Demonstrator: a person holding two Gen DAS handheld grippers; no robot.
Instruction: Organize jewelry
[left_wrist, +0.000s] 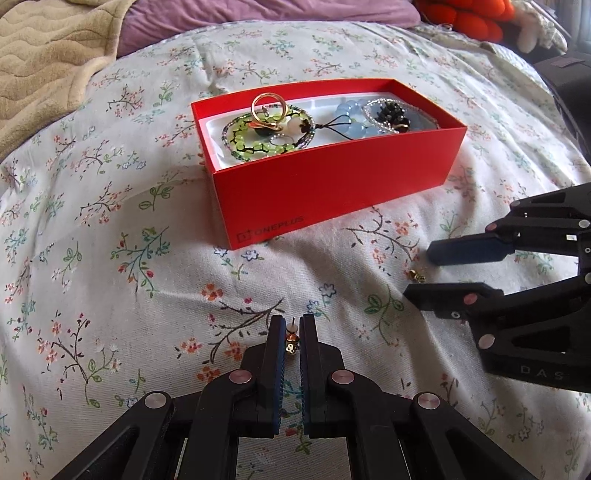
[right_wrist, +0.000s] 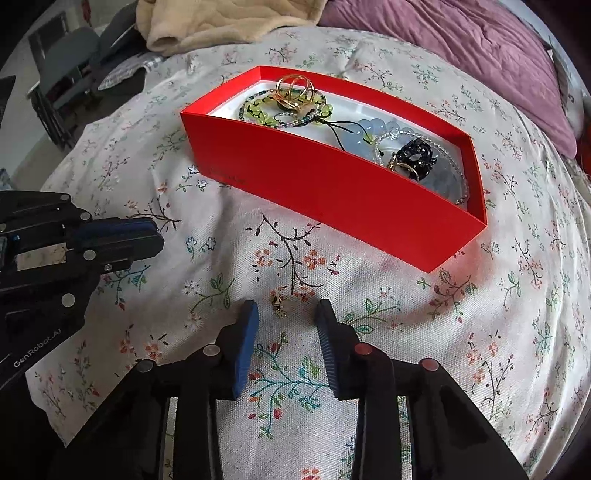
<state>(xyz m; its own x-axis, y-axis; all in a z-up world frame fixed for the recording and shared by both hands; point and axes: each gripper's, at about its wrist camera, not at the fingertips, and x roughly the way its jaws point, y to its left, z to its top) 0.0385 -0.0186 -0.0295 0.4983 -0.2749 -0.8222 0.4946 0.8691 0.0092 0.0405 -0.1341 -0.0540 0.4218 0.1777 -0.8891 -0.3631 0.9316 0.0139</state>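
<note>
A red box (left_wrist: 332, 188) lies on the floral bedspread; it also shows in the right wrist view (right_wrist: 332, 192). It holds a green bead bracelet (left_wrist: 258, 142), gold rings (left_wrist: 266, 105), blue beads (left_wrist: 351, 120) and a black bead cluster (left_wrist: 391, 114). My left gripper (left_wrist: 291, 332) is shut on a small gold earring (left_wrist: 291, 341), low over the sheet in front of the box. My right gripper (right_wrist: 284, 314) is open, its fingers either side of a second small gold earring (right_wrist: 279, 306) that lies on the sheet, also seen in the left wrist view (left_wrist: 416, 275).
A beige blanket (left_wrist: 48, 62) and a purple pillow (left_wrist: 258, 18) lie behind the box. An orange knitted thing (left_wrist: 476, 18) sits at the far right. Chairs (right_wrist: 70, 66) stand beyond the bed's left edge.
</note>
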